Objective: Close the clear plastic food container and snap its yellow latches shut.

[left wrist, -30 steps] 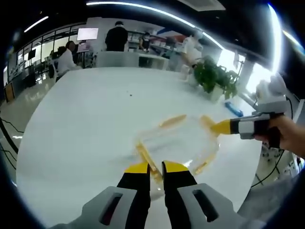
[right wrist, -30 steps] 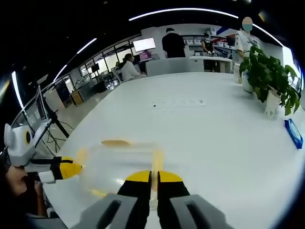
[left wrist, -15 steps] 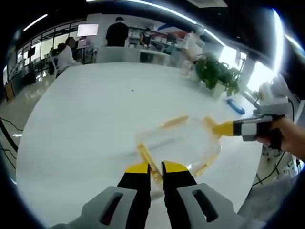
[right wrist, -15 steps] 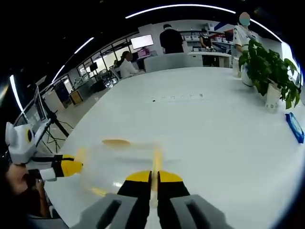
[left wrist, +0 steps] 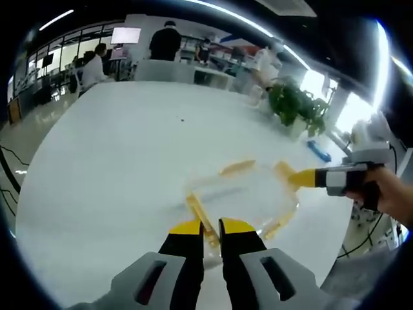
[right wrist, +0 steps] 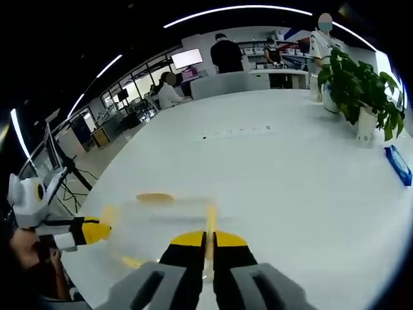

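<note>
1. Left gripper view: the left gripper [left wrist: 210,227] is nipped narrow on a yellow latch [left wrist: 200,214] of the clear container [left wrist: 242,197] lying on the white table [left wrist: 110,161].
2. Right gripper view: the right gripper [right wrist: 208,239] pinches the opposite latch [right wrist: 211,223]. The plastic looks light and slippery (best gripped by its latches).

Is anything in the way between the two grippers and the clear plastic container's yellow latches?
Nothing visible. The left gripper is already at the near yellow latch of the clear plastic container, and the right gripper at another yellow latch. The white table around them is bare.
</note>
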A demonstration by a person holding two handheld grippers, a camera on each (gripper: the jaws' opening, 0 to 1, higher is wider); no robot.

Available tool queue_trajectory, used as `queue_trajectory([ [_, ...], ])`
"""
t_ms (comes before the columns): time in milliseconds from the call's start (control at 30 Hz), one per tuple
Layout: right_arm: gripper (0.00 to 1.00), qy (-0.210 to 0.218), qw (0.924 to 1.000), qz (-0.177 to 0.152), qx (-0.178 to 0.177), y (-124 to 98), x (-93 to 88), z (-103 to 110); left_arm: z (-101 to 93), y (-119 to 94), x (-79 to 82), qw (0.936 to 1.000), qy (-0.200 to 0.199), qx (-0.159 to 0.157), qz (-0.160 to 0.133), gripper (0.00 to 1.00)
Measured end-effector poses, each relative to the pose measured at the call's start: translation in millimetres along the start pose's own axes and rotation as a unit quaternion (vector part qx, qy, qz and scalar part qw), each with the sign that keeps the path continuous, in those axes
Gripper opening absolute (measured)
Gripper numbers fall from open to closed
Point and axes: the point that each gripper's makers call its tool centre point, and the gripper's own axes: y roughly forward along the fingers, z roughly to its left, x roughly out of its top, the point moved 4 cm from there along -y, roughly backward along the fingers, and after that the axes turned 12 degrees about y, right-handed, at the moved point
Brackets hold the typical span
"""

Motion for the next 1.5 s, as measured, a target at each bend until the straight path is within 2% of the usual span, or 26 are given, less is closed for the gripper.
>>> queue_trajectory([
  [200, 0.01, 0.006, 0.9999, -0.01, -0.012, -5, 3.1, -10, 4.2, -5, -0.7, 0.9999, 0.011, 0.01, -0.003, 0.08],
  [367, 0.03, 0.002, 0.9997, -0.018, -0.017, -8, 6.6, -16, 13.4, -9, 3.8, 0.9997, 0.016, 0.018, -0.01, 0.18],
  [567, 0.05, -0.002, 0.9995, -0.021, -0.022, -10, 8.0, -17, 23.9, -13, 6.5, 0.9993, 0.012, 0.031, -0.013, 0.18],
  [867, 0.09, -0.012, 0.9998, -0.013, -0.001, -6, 4.0, -3, 11.0, -7, 1.8, 0.9999, 0.006, 0.01, -0.008, 0.2],
  [1167, 0.19, -0.029, 0.9994, 0.004, 0.016, 2, -0.5, 3, 2.2, 2, -2.9, 0.9997, -0.021, -0.012, 0.001, 0.24],
  [1333, 0.21, -0.033, 0.9991, 0.016, 0.021, 9, -3.9, 4, 2.6, 6, -6.9, 0.9995, -0.03, -0.009, 0.008, 0.2],
  [1367, 0.21, -0.033, 0.999, 0.02, 0.023, 11, -5.4, 4, 0.7, 7, -5.5, 0.999, -0.043, -0.012, 0.002, 0.19],
  [1500, 0.24, -0.037, 0.9987, 0.026, 0.024, 14, -8.8, 3, 1.1, 7, -5.6, 0.9992, -0.04, -0.006, 0.005, 0.19],
])
